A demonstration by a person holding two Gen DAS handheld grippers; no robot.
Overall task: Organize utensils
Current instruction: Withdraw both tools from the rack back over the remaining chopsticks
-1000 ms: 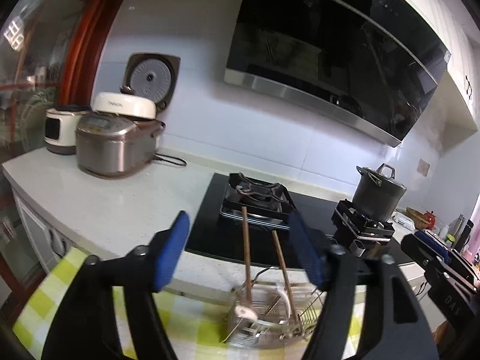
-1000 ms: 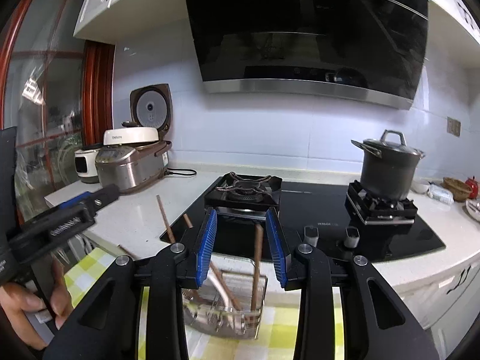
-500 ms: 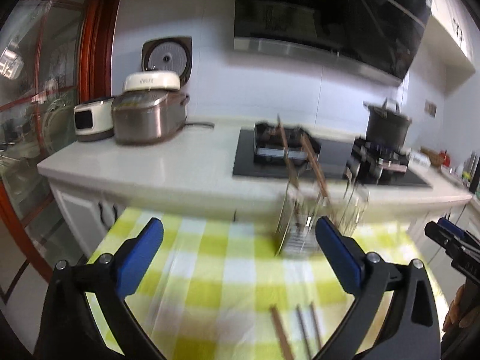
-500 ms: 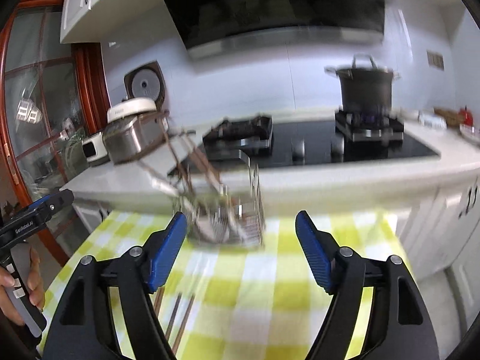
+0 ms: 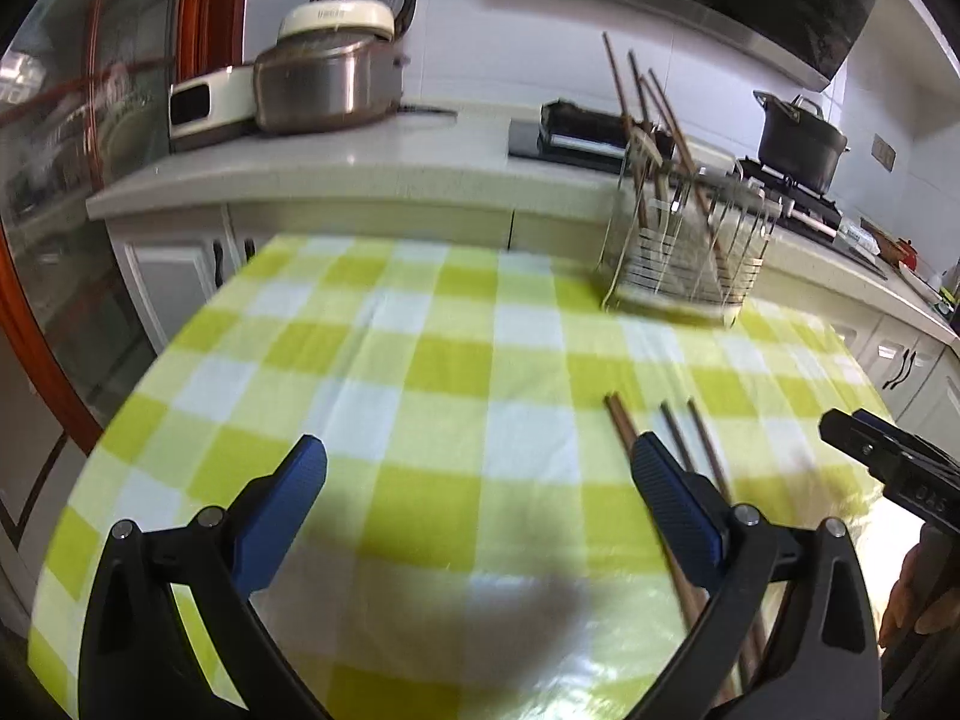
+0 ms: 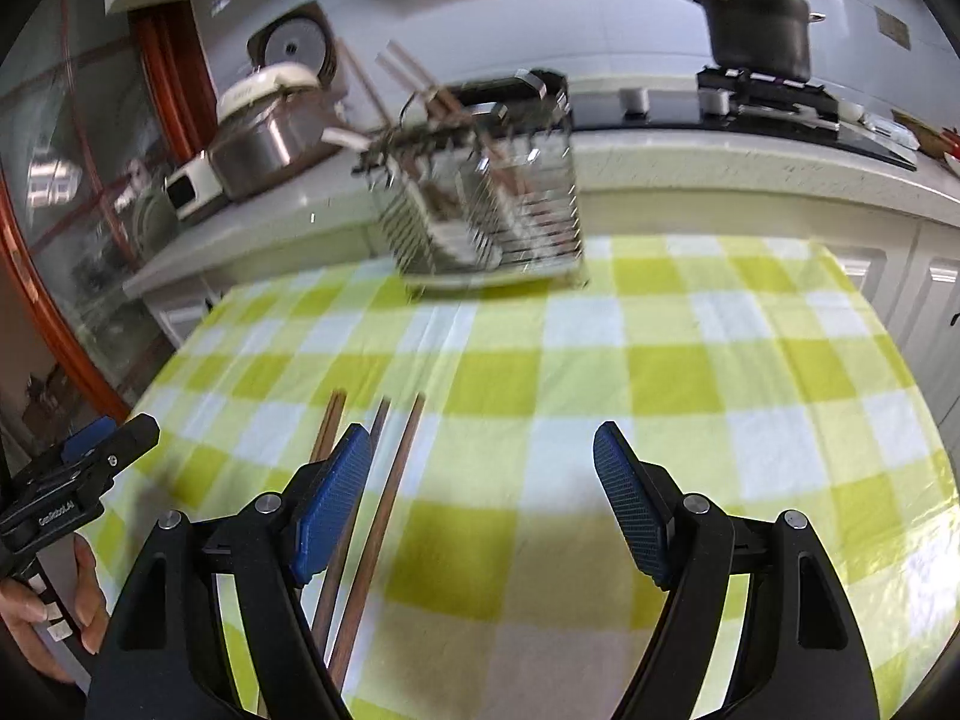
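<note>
The left claw (image 5: 477, 516) is held spread wide with nothing between its blue pads, low in the left wrist frame over the checked cloth of the desk (image 5: 384, 360). The right claw (image 6: 483, 501) is likewise spread and empty, at the bottom of the right wrist frame.

A second earlier both claws were raised close to the wire utensil holder (image 5: 681, 252), and a single chopstick was seen between the narrowed pads of the right claw above the basket. Both claws have since been drawn back and tipped downward, so that the holder now appears at the upper right of the left frame and the upper centre of the right frame, blurred by motion. That chopstick is judged to have been released into the holder, where several brown sticks are seen standing at a slant.

The loose chopsticks (image 6: 384, 480) are still lying flat on the cloth. In the right frame they are found at lower left, partly passing under the left pad of the right claw; in the left frame they are seen at lower right, beside and under the right pad.

The task is therefore judged partly done: one delivery appears finished, and a fresh pickup from the cloth is probably being prepared.
</note>
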